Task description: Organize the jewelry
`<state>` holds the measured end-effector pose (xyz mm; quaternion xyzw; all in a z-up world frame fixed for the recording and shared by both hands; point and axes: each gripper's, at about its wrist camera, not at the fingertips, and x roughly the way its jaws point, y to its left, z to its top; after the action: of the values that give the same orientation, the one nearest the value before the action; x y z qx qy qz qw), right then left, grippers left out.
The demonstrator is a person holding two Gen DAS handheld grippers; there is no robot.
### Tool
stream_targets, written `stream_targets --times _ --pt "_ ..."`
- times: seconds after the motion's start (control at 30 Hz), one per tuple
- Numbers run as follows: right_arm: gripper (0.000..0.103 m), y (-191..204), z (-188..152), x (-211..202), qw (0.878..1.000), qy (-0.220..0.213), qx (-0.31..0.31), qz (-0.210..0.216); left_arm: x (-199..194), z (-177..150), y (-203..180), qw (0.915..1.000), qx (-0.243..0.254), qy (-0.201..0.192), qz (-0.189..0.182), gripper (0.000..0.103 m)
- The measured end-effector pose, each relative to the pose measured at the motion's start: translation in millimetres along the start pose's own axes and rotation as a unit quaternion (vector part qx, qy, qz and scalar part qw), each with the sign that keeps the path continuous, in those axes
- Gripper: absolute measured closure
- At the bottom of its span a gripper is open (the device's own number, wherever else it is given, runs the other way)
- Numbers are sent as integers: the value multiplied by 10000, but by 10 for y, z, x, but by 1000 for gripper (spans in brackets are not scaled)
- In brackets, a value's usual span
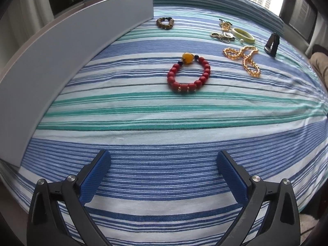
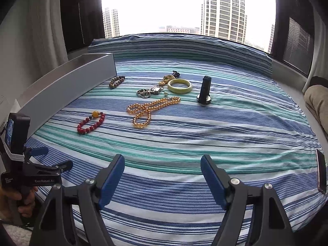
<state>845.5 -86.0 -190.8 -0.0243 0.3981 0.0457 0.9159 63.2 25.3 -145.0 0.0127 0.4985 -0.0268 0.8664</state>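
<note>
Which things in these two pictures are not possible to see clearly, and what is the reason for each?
- Small pile of metal trinkets: both views, too small and tangled to name the pieces.
- Gold and dark piece: right wrist view, too far and partly behind the green bangle.
- Shiny object: right wrist view, cut off by the edge.
- Black stand: left wrist view, dark and distorted near the rim.

Blue, teal, white striped cloth point(image 2: 205, 135), red bracelet point(image 1: 189, 74), amber necklace point(image 2: 149, 107), pale-green bangle point(image 2: 179, 86)
</note>
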Motion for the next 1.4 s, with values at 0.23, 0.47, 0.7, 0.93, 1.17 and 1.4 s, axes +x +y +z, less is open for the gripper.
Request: stream_targets --times 0.23,0.47,0.7,0.93,1.17,1.4 --pt "25 98 -43 107 9995 295 -141 -29 7 -14 -6 10000 16 -33 -19 0" --pt "25 148 -34 184 9987 477 -193 -11 31 19 -8 9999 48 138 -51 0" --pt "25 199 -36 299 9970 734 -227 78 28 52 -12 9994 127 310 -94 1" --pt "25 193 -32 362 9961 854 -190 131 -68 181 13 9995 110 205 -222 1" --pt "25 166 -39 396 9951 964 -151 129 -58 318 52 9997 173 155 -1 1" --pt "25 64 -1 459 9929 1185 -4 69 -91 419 89 9997 186 122 102 1"
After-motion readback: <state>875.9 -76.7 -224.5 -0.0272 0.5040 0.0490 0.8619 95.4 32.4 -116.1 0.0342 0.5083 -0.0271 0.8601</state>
